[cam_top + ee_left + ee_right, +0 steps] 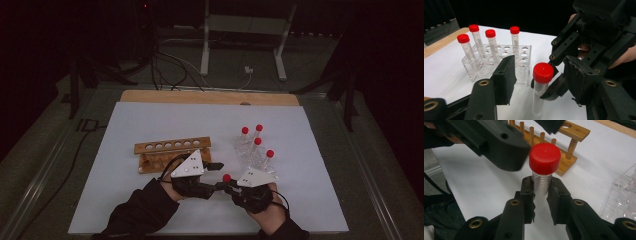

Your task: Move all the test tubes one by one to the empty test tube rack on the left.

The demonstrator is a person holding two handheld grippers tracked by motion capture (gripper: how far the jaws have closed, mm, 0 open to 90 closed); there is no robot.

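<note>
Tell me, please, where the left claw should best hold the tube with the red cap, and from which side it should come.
Probably the red cap. The tube stands upright, and the right claw already clamps its clear body just under the cap, so only the top is free. The left claw should come level from the side, one pad on each side of the cap, above the right claw's pads.
</note>
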